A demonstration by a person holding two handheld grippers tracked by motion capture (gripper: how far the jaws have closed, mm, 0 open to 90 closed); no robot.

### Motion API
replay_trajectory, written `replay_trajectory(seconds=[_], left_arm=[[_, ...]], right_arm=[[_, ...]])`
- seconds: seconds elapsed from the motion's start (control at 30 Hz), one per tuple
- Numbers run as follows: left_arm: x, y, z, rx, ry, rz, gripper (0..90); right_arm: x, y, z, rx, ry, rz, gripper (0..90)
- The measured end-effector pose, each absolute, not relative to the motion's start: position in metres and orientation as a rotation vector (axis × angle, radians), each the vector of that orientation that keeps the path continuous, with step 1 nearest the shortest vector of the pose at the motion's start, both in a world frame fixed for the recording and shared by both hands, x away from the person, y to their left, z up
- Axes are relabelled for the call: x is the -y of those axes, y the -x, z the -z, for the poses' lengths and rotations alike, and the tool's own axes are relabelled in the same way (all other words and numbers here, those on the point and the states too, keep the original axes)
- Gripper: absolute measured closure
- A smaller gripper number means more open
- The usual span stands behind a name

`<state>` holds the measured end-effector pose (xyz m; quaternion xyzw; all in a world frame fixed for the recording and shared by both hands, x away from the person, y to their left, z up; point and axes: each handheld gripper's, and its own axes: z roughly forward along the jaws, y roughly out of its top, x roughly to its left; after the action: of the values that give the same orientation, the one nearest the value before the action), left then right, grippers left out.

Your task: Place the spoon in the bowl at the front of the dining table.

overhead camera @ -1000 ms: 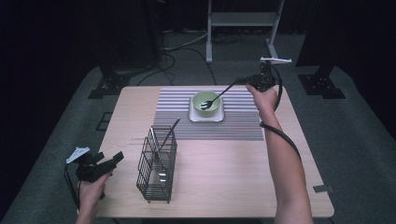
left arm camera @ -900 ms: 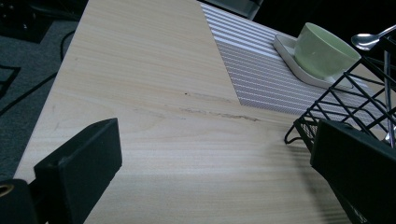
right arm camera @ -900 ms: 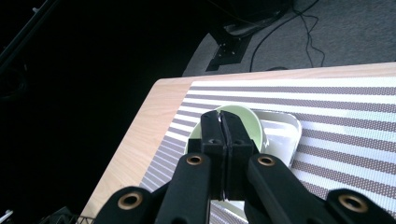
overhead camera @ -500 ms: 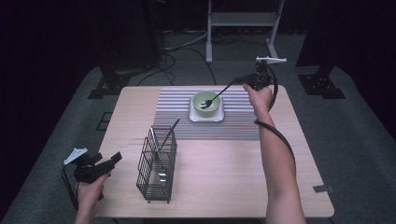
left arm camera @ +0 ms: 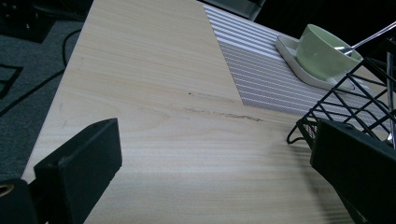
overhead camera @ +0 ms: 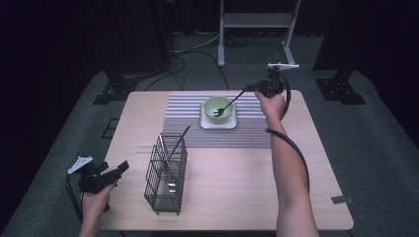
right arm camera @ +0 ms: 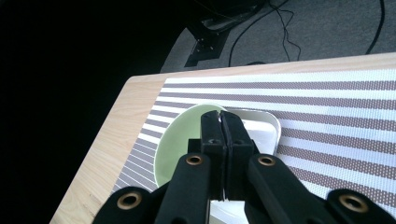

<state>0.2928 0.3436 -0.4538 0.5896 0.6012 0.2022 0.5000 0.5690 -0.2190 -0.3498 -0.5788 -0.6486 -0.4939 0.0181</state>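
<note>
We are placing a spoon (overhead camera: 230, 102) into the green bowl (overhead camera: 219, 108), which sits on a white dish (overhead camera: 217, 122) at twelve o'clock on the striped mat (overhead camera: 252, 129). Our right gripper (overhead camera: 253, 88) pinches the handle's end, jaws pressed together on it; the spoon's head rests inside the bowl. Our left gripper (overhead camera: 121, 167) hovers spread at eight o'clock, beside the wire basket (overhead camera: 165, 173). Next, we judge, we lower the handle toward the rim and let go gently.

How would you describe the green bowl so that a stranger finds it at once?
Look at the striped mat on the far half of the wooden table. The green bowl stands there on a white square plate. It is the only round, green thing, and a spoon dips into it.
</note>
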Motion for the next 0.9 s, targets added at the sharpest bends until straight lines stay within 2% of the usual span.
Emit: replay_trajectory(seconds=[0.67,0.9], left_arm=[[-0.344,-0.288,0.454,-1.46,-1.431,-0.5,1.0],[-0.343,-0.288,0.454,-1.457,-1.439,-0.503,1.0]], right_arm=[[0.222,-0.568,0.378,1.994,1.81,1.481,87.2],[0.227,-0.567,0.384,1.974,1.809,1.477,82.6]])
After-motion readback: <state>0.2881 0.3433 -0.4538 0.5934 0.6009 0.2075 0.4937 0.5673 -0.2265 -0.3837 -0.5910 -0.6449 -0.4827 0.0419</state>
